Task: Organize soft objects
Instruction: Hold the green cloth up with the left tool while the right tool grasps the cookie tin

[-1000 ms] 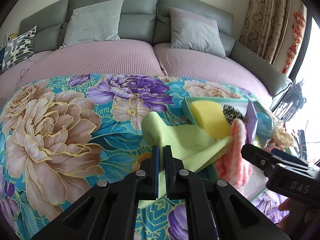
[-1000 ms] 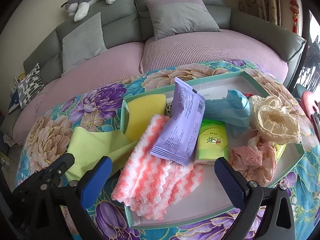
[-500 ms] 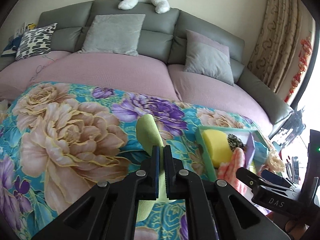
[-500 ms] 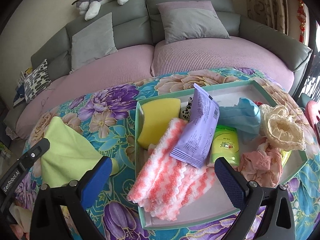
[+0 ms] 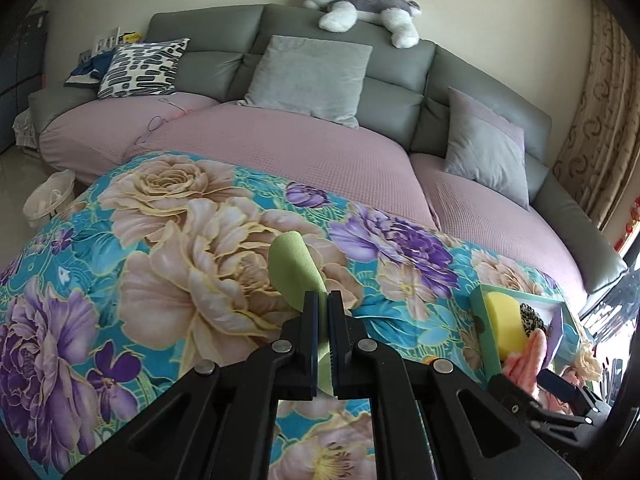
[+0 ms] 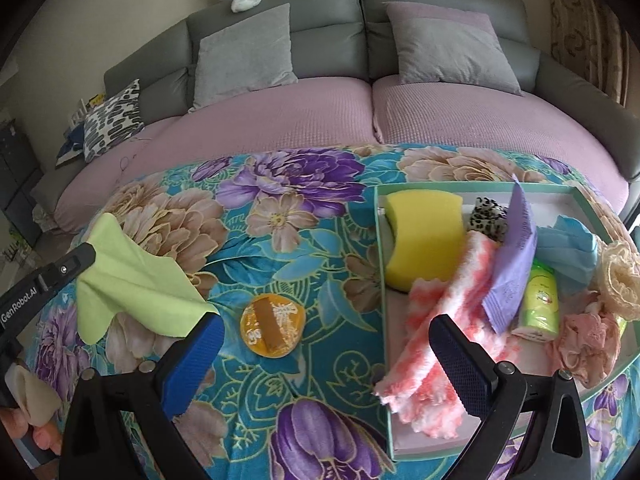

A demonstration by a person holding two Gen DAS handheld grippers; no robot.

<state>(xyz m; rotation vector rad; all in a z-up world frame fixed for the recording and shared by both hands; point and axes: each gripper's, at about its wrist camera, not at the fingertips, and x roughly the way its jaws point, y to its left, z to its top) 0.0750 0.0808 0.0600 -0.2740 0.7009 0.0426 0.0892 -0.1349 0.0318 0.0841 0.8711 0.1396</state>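
My left gripper (image 5: 323, 300) is shut on a light green cloth (image 5: 292, 268), which sticks up past the pads above the floral tablecloth. The right wrist view shows the same green cloth (image 6: 132, 284) hanging from the left gripper's fingertips (image 6: 82, 258) at the left, clear of the tray. My right gripper (image 6: 324, 328) is open and holds nothing. It hovers over a round orange packet (image 6: 272, 326) lying on the tablecloth. To the right is a green-rimmed tray (image 6: 382, 264) holding a yellow sponge (image 6: 420, 240), a purple packet (image 6: 512, 256) and a pink-and-white striped towel (image 6: 452, 320) draped over its near edge.
The tray also holds a green tissue pack (image 6: 542, 300), a blue cloth (image 6: 568, 240), a cream lace piece (image 6: 620, 280), a pink cloth (image 6: 584, 340) and a leopard scrunchie (image 6: 488, 216). Behind the table runs a sofa (image 5: 320, 160) with cushions and a plush dog (image 5: 360, 12). A white basket (image 5: 48, 196) stands on the floor at left.
The left gripper carried the green cloth leftward and up, away from the tray. The right gripper swung left too, and the round orange packet is now in view on the tablecloth.
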